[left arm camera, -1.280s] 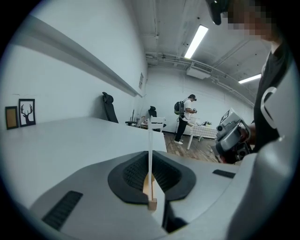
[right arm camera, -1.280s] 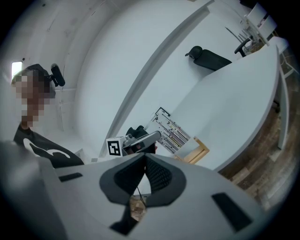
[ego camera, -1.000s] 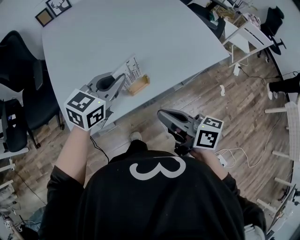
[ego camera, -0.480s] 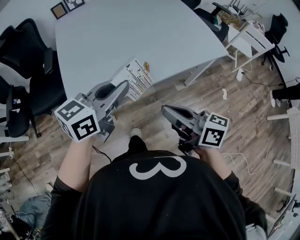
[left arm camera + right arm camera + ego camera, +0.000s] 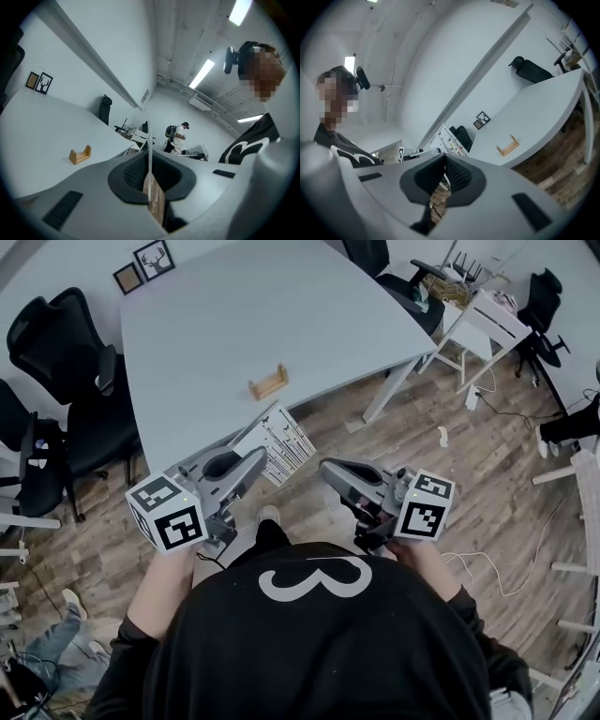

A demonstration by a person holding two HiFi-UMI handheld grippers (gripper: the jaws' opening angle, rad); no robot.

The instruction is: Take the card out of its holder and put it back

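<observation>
Table (image 5: pixel 281 315) fills 12 o'clock in the head view. Left gripper (image 5: pixel 255 463) is off its near edge, clamped on one edge of the card (image 5: pixel 278 441), which juts toward 1 o'clock over the floor (probably so the free edge can lead into the slot). Right gripper (image 5: pixel 328 470), at 3 o'clock of the left, has its jaws together on nothing and looks idle. Wooden holder (image 5: pixel 268 383) stands empty on the table, 12 o'clock of the card and well apart.

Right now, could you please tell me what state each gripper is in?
Left gripper: closed on the card, which it holds clear of the table.
Right gripper: closed, with nothing between its jaws.
</observation>
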